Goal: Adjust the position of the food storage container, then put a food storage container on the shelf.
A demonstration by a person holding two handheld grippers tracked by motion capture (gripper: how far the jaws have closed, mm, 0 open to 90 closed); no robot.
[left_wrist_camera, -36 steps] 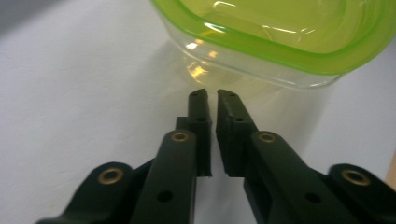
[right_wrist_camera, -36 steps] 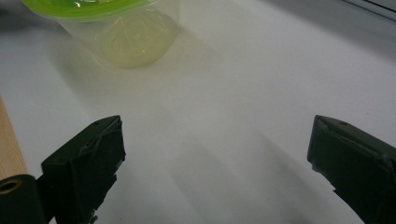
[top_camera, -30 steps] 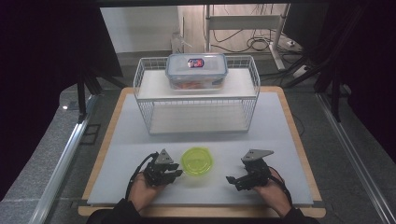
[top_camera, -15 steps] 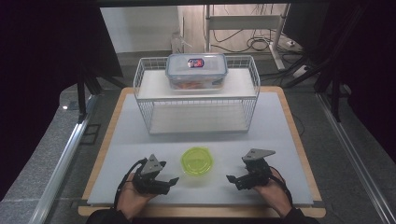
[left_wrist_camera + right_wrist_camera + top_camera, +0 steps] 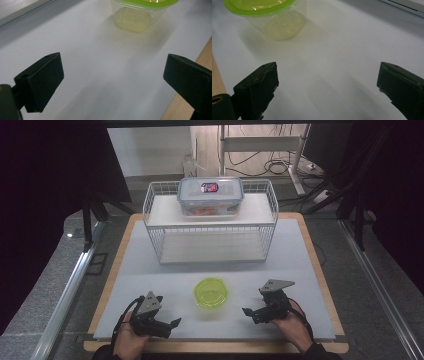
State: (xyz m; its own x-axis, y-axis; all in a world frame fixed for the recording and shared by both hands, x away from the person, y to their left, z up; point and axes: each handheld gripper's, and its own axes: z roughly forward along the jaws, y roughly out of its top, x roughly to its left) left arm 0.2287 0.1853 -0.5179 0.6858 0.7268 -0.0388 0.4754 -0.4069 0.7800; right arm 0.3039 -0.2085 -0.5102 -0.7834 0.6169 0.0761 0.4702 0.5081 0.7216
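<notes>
A lidded clear box (image 5: 210, 196) (orange contents) tops a white wire rack (image 5: 210, 230).

**A little cup with a green lid**

The small plastic cup (image 5: 212, 292) stands upright on the white mat. Its body is clear with a yellow tint, and it gets narrower toward the bottom. A bright green lid sits on top, closed. It stands near the front edge of the mat, and nothing touches it.
</notes>
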